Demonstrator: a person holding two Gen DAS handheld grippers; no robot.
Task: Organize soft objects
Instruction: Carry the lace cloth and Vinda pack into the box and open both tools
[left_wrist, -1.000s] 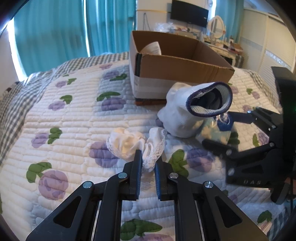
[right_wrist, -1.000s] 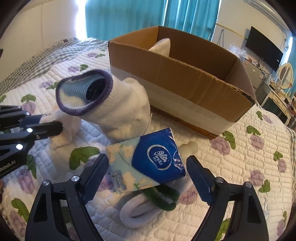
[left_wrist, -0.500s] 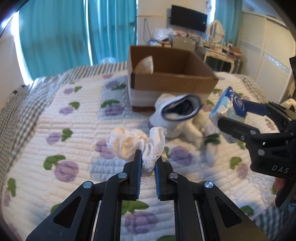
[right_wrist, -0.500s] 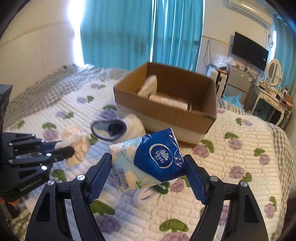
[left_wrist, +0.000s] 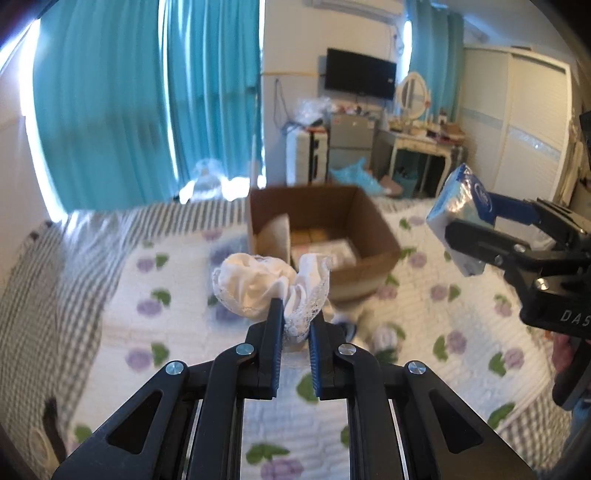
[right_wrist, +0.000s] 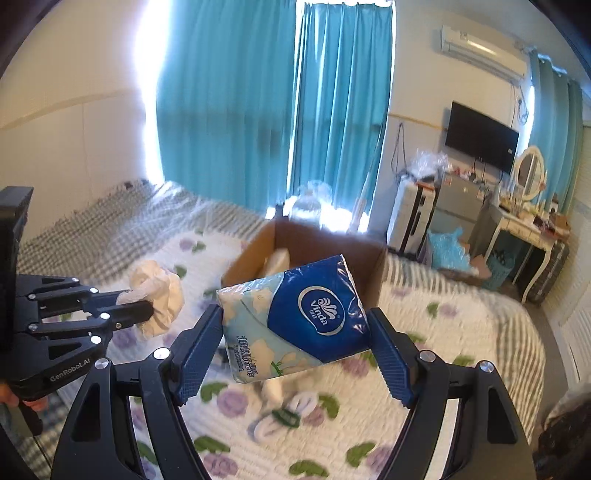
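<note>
While raised, left gripper (left_wrist: 296, 326) pinching lace cloth (left_wrist: 271, 286)

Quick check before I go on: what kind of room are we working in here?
Almost certainly a home bedroom. The work surface is a bed with a purple-flower quilt; behind it stand a vanity desk with an oval mirror, a wall-mounted TV and teal curtains.
</note>
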